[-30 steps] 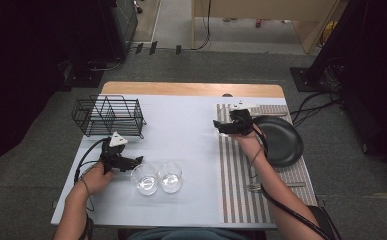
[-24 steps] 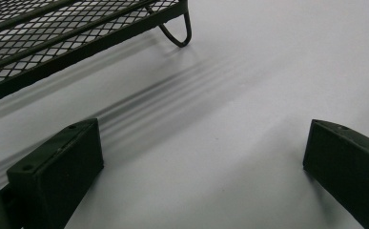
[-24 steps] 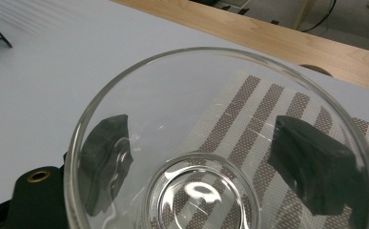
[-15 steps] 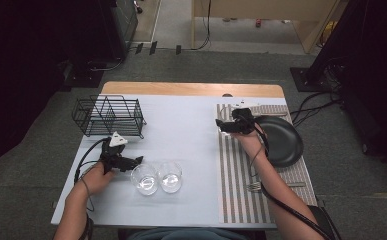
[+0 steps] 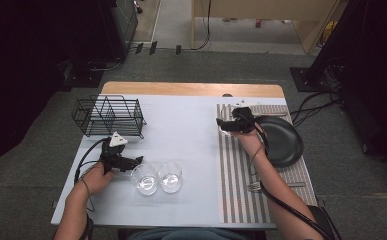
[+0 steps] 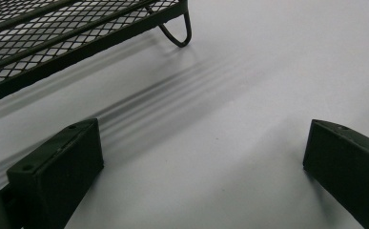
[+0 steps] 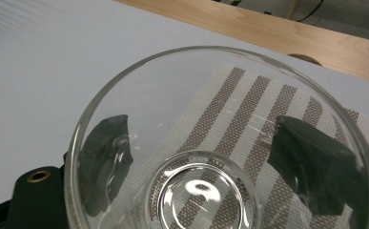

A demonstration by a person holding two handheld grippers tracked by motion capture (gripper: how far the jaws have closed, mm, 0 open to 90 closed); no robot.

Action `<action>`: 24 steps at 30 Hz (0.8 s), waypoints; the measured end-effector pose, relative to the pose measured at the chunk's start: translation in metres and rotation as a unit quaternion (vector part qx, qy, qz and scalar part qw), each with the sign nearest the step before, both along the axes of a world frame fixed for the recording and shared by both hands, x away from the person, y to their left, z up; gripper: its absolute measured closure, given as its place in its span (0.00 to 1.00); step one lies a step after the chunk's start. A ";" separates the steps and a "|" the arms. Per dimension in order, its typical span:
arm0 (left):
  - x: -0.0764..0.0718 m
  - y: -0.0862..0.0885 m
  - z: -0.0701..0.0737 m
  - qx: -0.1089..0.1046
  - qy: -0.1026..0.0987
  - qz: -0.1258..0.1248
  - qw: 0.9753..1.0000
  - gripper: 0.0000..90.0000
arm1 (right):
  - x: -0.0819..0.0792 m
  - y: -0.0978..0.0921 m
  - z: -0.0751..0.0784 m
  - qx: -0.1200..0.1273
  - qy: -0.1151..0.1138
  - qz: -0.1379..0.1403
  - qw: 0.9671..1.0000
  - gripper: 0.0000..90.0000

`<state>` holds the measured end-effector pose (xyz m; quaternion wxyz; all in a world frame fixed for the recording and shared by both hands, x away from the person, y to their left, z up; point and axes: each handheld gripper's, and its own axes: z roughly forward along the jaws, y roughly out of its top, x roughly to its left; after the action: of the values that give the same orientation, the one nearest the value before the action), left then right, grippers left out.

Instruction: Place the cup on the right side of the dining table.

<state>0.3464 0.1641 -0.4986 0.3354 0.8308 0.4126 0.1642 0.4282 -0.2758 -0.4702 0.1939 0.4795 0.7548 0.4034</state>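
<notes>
Right of centre in the high view, your right gripper [image 5: 229, 125] has its jaws spread around a clear glass bowl [image 7: 220, 143] on the striped mat [image 5: 241, 185]; whether they press the glass, I cannot tell. Lower left, your left gripper [image 5: 131, 162] rests wide open and empty beside 2 glasses [image 5: 156, 177] near the wire rack [image 5: 108, 116].

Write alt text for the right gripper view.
A clear glass bowl sits between the right claw's two black jaws, which stand on either side of it, seen through the glass. Under it lies a striped mat on a white table with a wooden edge beyond.
</notes>
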 end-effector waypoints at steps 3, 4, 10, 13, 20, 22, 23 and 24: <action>0.000 0.000 0.000 0.000 0.000 0.000 1.000 0.00 | 0.000 0.001 0.000 -0.001 0.003 -0.002 1.000 0.22; 0.000 0.000 0.000 0.000 0.000 0.000 1.000 0.00 | 0.000 0.001 0.000 -0.002 0.003 -0.003 1.000 0.22; 0.000 0.000 0.000 0.000 0.000 0.000 1.000 0.00 | 0.000 0.002 0.000 -0.005 0.008 -0.010 1.000 0.22; 0.000 0.000 0.000 0.000 0.000 0.000 1.000 0.00 | 0.001 0.002 0.000 -0.007 0.010 -0.012 1.000 0.22; 0.000 0.000 0.000 0.000 0.000 0.000 1.000 0.00 | 0.000 0.004 0.000 -0.011 0.010 -0.010 1.000 0.22; 0.000 0.000 0.000 0.000 0.000 0.000 1.000 0.00 | 0.000 0.004 0.000 -0.011 0.011 -0.010 1.000 0.22; 0.000 0.000 0.000 0.000 0.000 0.000 1.000 0.00 | 0.000 0.004 0.000 -0.013 0.012 -0.011 1.000 0.22; 0.000 0.000 0.000 0.000 0.000 0.000 1.000 0.00 | 0.000 0.005 0.000 -0.014 0.012 -0.011 1.000 0.22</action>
<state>0.3464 0.1641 -0.4986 0.3353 0.8309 0.4126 0.1644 0.4286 -0.2713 -0.4706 0.1958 0.4897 0.7576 0.3845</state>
